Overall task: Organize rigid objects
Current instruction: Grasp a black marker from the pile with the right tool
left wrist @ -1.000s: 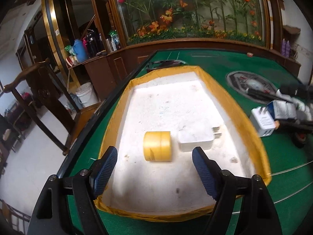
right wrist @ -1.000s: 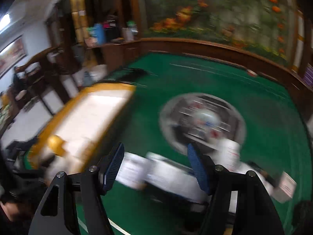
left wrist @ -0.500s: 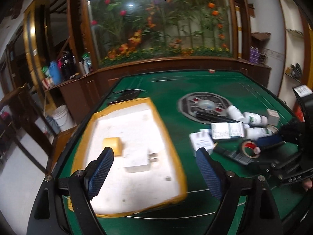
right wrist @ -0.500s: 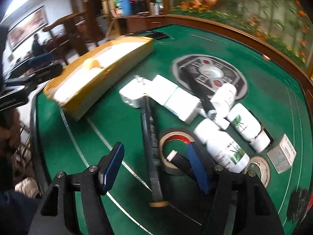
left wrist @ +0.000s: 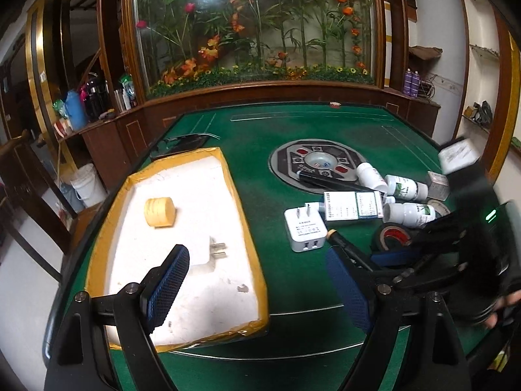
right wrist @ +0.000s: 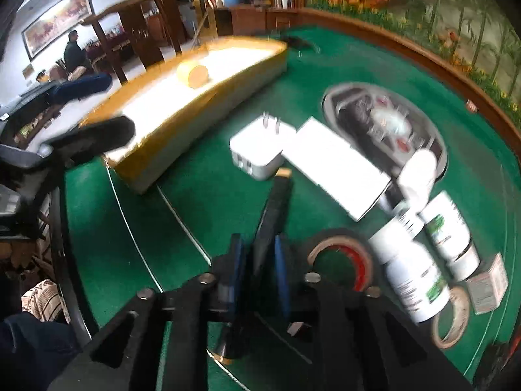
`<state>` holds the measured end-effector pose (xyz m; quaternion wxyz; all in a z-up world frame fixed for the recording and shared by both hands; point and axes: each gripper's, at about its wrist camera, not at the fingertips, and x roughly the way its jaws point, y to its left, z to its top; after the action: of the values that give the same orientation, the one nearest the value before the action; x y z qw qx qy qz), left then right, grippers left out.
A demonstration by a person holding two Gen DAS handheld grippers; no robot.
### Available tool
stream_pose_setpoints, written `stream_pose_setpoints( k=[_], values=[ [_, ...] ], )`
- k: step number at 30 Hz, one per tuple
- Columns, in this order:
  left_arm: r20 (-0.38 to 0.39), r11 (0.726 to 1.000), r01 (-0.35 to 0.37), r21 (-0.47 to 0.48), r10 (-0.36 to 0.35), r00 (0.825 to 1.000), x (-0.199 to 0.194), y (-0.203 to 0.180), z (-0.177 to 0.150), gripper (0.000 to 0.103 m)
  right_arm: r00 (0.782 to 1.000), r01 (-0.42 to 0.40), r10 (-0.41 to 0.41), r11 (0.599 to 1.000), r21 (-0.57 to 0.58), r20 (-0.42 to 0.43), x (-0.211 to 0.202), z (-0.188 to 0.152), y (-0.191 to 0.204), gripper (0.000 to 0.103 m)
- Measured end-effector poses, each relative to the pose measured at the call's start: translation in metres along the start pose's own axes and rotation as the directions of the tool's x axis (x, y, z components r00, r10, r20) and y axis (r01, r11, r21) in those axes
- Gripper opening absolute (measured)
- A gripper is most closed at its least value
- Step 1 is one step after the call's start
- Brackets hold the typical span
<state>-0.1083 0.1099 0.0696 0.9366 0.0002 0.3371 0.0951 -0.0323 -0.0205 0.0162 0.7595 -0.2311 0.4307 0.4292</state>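
Note:
A long black stick (right wrist: 276,202) lies on the green table beside a black tape roll (right wrist: 338,254). My right gripper (right wrist: 257,267) is closing on the stick's near part, with both blue pads against its sides. The yellow-rimmed white tray (left wrist: 241,215) holds a yellow tape roll (left wrist: 159,211) and a white charger (left wrist: 202,251). My left gripper (left wrist: 254,255) hangs open and empty above the tray's near right corner. A second white charger (left wrist: 304,228), a white box (left wrist: 353,205) and white bottles (left wrist: 405,187) lie in a cluster right of the tray.
A round metal plate (left wrist: 286,159) is set in the table's middle. A small grey box (right wrist: 488,280) and a pale tape ring (right wrist: 452,316) lie at the cluster's far right. A wooden rail borders the table. A seated person (right wrist: 73,52) is far off at the left.
My right gripper came down over the black stick and its jaws closed from wide open onto it. My left gripper drew back and swung right, so the tray now sits lower left.

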Motion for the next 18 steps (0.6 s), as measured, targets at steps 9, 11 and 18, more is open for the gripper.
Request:
stream_pose_setpoints(
  k=[9,11,18],
  values=[
    [-0.102,0.990,0.139,-0.035,-0.142,0.985,0.029,-0.020,0.011,0.089,0.998,-0.047,0.043,0.994,0.099,0.049,-0.005,-0.008,-0.021,0.015],
    [-0.123,0.990,0.140,-0.018,-0.141,0.982,0.039,-0.028,0.014,0.089,0.995,-0.073,0.063,0.987,0.144,0.076,-0.011,-0.007,-0.030,0.014],
    [-0.216,0.992,0.122,-0.015,-0.122,0.969,0.085,-0.040,0.024,0.089,0.979,-0.131,0.079,0.952,0.278,0.189,-0.035,-0.007,-0.059,0.014]
  ],
)
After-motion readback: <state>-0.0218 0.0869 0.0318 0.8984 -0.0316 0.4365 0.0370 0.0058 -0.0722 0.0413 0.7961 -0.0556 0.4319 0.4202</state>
